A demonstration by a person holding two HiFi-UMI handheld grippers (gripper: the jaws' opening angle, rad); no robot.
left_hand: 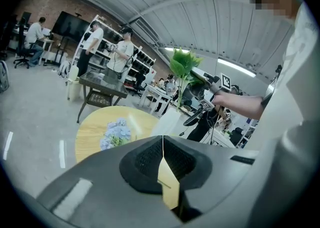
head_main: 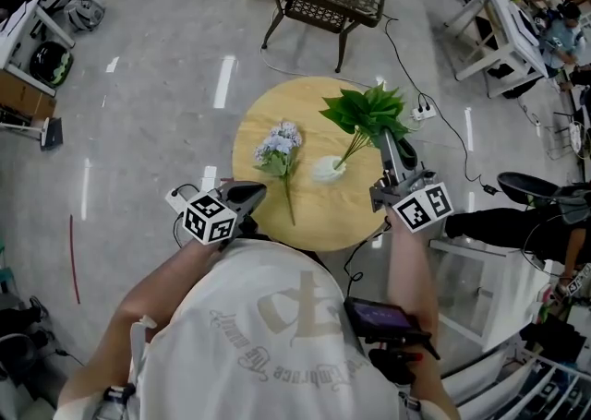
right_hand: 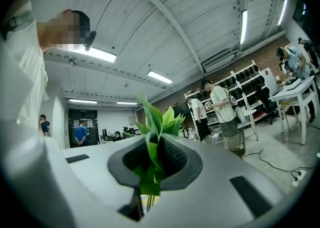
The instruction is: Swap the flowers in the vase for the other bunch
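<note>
Right hand-held gripper (head_main: pixel 386 141) is clamped on the green bunch (head_main: pixel 365 109), whose stems sit in the vase (head_main: pixel 326 169) at frame centre; draw along the stems so the vase won't tip. Left hand-held gripper (head_main: pixel 257 192) closed, empty; blue flowers (head_main: pixel 280 144) lie on the counter (head_main: pixel 314 215)

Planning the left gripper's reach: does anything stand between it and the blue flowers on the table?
Nothing visible. Only bare table lies between the left gripper and the blue flowers. The vase and the green bunch, clamped by the right gripper, stand off to the right.
</note>
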